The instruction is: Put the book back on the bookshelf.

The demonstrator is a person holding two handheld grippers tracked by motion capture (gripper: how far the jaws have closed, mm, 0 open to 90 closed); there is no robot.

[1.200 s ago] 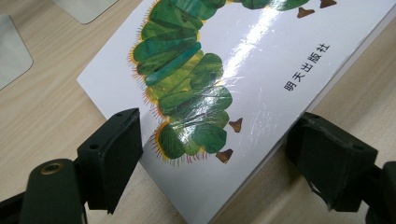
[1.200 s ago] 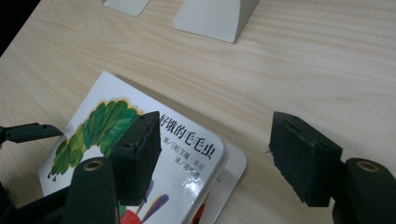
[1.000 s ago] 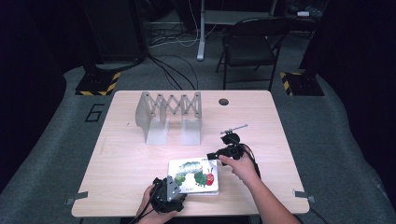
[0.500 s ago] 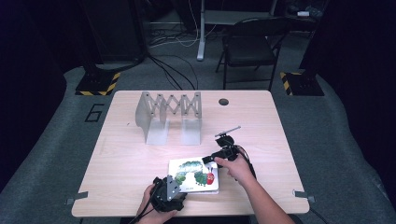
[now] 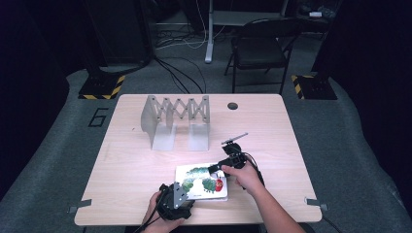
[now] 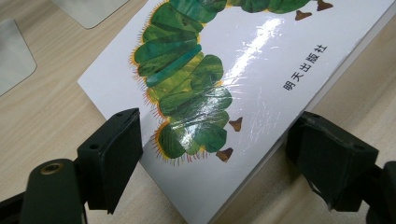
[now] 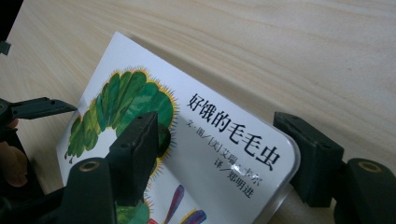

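Since the earlier frame my right gripper (image 5: 214,168) slid lower-left onto the book (image 5: 201,180); both grippers, left gripper (image 5: 180,193) included, straddle it wide open, nothing gripped, lift still left.

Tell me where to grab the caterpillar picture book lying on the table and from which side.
Grip the picture book at its corners, jaws across the thickness. It lies flat, so only the edges offer purchase. The left gripper straddles the near corner by the caterpillar's tail; the right gripper straddles the rounded corner by the title. Come in low from opposite ends.
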